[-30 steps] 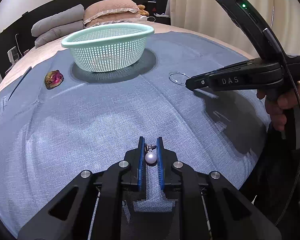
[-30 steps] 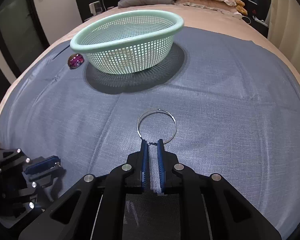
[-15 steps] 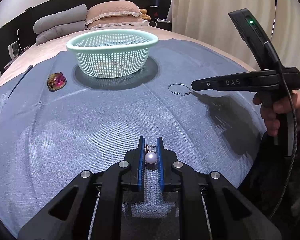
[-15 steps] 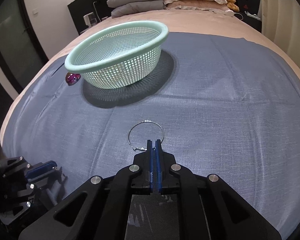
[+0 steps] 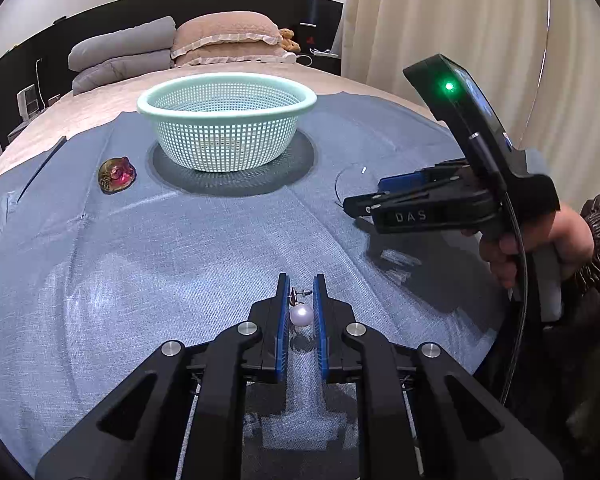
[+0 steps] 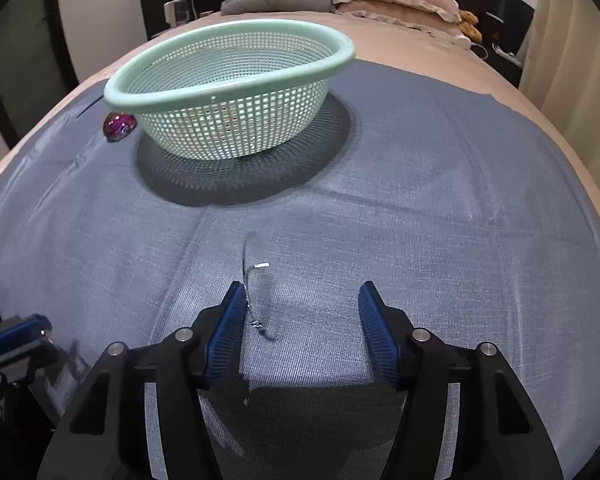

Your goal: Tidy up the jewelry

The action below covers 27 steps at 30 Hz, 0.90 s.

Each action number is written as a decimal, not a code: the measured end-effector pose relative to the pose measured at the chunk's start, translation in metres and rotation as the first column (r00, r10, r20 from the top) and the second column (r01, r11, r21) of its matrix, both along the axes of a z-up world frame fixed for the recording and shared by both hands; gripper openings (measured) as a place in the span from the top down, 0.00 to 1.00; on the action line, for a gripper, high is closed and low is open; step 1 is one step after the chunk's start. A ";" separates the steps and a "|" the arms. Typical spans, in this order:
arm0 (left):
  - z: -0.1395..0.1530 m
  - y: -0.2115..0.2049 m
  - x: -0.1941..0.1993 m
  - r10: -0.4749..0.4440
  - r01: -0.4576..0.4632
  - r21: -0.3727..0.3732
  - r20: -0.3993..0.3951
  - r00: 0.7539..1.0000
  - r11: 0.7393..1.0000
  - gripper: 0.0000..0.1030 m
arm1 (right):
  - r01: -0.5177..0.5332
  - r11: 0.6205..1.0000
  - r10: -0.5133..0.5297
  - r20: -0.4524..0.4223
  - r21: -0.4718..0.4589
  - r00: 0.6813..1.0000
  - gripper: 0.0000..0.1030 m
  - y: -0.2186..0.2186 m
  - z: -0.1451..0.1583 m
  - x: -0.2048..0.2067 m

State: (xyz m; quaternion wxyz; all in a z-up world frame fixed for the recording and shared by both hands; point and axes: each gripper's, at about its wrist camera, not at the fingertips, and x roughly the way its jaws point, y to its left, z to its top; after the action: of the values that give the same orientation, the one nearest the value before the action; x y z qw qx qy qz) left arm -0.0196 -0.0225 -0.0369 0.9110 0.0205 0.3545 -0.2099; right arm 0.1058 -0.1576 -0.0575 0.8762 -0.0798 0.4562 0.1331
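Note:
A mint mesh basket [image 5: 226, 132] [image 6: 228, 92] stands at the far middle of the blue cloth. My left gripper [image 5: 301, 292] is shut on a pearl earring [image 5: 301, 314], held low over the cloth near me. My right gripper [image 6: 302, 296] is open; a thin silver hoop [image 6: 249, 276], blurred, hangs by its left finger. In the left wrist view the right gripper [image 5: 356, 204] shows at right with the hoop [image 5: 340, 184] at its tip. A red-gold brooch [image 5: 116, 174] [image 6: 118, 126] lies left of the basket.
The cloth [image 5: 180, 248] covers a bed; pillows [image 5: 224, 38] lie at the headboard. A curtain [image 5: 460, 32] hangs at right. A thin dark strip [image 5: 40, 168] lies at the cloth's far left edge.
My right gripper shut on the hoop, lifted it off the cloth, then opened wide; the hoop now dangles blurred at the left finger. My left gripper kept the pearl earring and rose a little.

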 end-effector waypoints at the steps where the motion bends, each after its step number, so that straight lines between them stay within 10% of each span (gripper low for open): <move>1: 0.000 0.001 0.001 0.003 -0.003 -0.002 -0.003 1.000 1.000 0.88 | 0.001 1.000 -0.001 -0.010 0.021 1.000 0.64 -0.001 0.000 0.000; 4: -0.001 0.002 0.002 0.008 -0.008 -0.004 -0.009 1.000 1.000 0.88 | 0.004 0.997 -0.002 -0.036 0.075 0.999 0.94 -0.008 0.002 0.001; 16: -0.002 0.004 0.005 0.012 -0.012 -0.008 -0.013 1.000 1.000 0.88 | -0.004 0.996 0.006 -0.020 0.093 1.000 0.99 -0.007 0.005 -0.001; 21: -0.002 0.004 0.005 0.012 -0.012 -0.008 -0.013 1.000 1.000 0.88 | 0.006 0.997 -0.005 -0.010 0.081 1.000 0.87 -0.008 0.008 -0.005; 23: -0.002 0.004 0.005 0.012 -0.012 -0.010 -0.012 1.000 1.000 0.88 | 0.045 0.995 -0.046 0.011 0.094 0.999 0.41 -0.013 0.013 -0.006; 27: -0.001 0.004 0.005 0.008 -0.009 -0.013 -0.011 1.000 1.000 0.88 | 0.048 0.977 -0.063 0.061 0.209 0.996 0.30 -0.020 0.025 -0.006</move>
State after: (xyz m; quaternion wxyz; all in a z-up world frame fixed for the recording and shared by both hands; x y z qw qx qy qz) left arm -0.0146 -0.0183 -0.0382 0.9100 0.0119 0.3582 -0.2084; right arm 0.1001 -0.1777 -0.0325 0.8981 0.0201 0.4120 0.1526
